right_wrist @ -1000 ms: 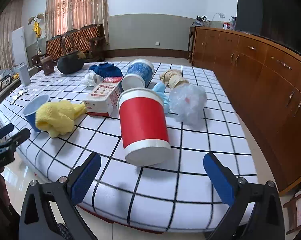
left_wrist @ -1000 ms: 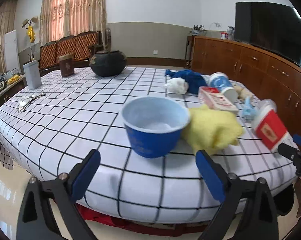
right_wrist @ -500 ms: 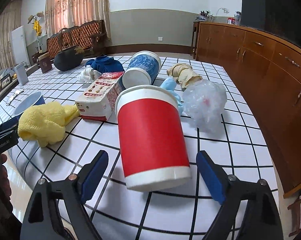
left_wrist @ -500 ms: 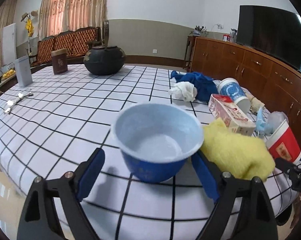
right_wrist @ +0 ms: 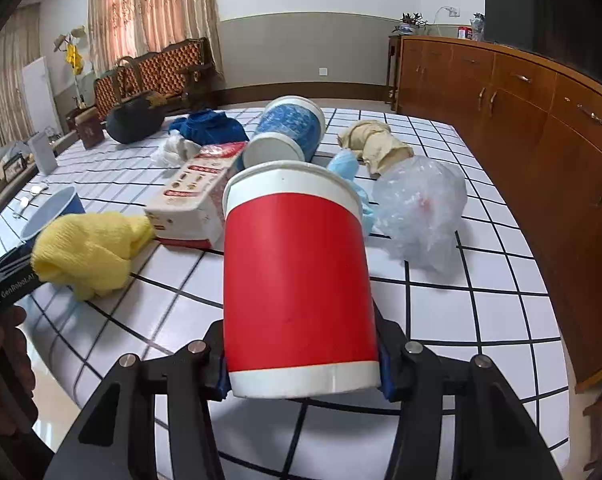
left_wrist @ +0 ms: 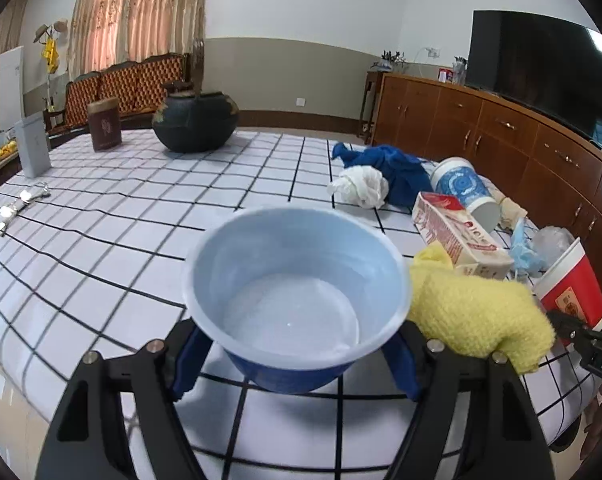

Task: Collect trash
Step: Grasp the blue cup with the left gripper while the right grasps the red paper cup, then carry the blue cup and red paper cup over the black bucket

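Note:
A blue paper bowl [left_wrist: 297, 300] stands upright on the checked tablecloth [left_wrist: 141, 216]. My left gripper [left_wrist: 297, 364] has its two blue pads against the bowl's sides, shut on it. A red paper cup [right_wrist: 297, 280] lies on its side, bottom toward me. My right gripper [right_wrist: 301, 376] has its pads on both sides of the cup's base, shut on it. The red cup also shows in the left wrist view [left_wrist: 569, 292], and the bowl in the right wrist view [right_wrist: 53, 212].
A yellow cloth [left_wrist: 477, 312], a red-and-white carton [left_wrist: 457, 236], a blue patterned cup [left_wrist: 465, 192], white tissue [left_wrist: 361, 188], a blue cloth [left_wrist: 393, 168] and a clear plastic bag [right_wrist: 421, 208] lie around. A dark pot [left_wrist: 195, 120] stands far back. A wooden sideboard [right_wrist: 541, 120] runs along the right.
Both grippers have moved forward onto the table and closed: the left around the blue bowl, the right around the red cup's base.

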